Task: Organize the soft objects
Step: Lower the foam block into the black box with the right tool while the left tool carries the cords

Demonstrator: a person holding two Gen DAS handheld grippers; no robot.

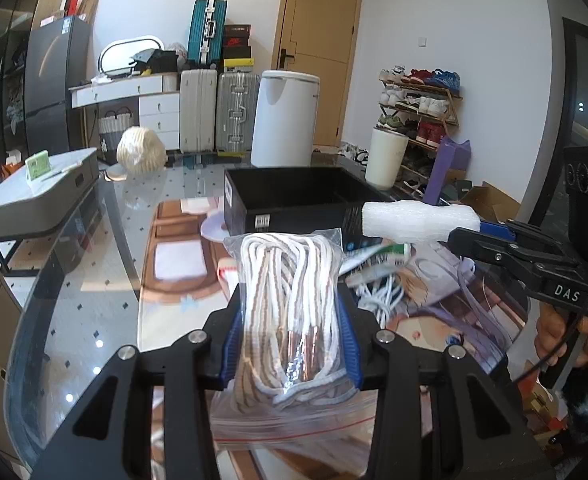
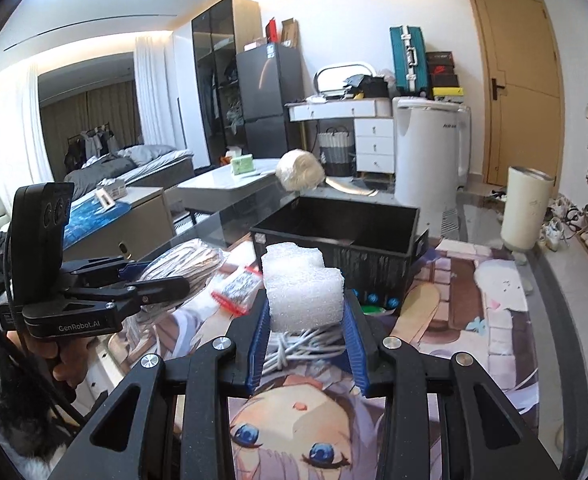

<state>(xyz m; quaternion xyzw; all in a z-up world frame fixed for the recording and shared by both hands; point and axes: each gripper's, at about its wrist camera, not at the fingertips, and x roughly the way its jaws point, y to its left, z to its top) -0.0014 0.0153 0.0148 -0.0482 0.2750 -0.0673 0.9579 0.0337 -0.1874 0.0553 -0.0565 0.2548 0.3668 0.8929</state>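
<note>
Rope in a clear zip bag [image 1: 290, 304] fills my left view: my left hand-held gripper [image 1: 292, 344] is clenched on it, blue pads [image 1: 234, 344] pressing both sides, the bag lifted off the tabletop [image 1: 94, 280]. My right hand-held gripper [image 2: 307, 330] is clamped on a white foam block [image 2: 304, 292], also held up in the air. From the left view I see that foam block [image 1: 418, 220] jutting out sideways from the right tool, in front of the black box [image 1: 294, 200], which sits open on the tabletop, past both loads. Below the foam a loose bundle of white cord [image 2: 306, 344] lies on the printed mat [image 2: 474, 320], and a small red-edged bag [image 2: 238, 292] lies just to its left. A ball of cream yarn [image 1: 141, 150] sits at the far edge, well apart from the box.
</note>
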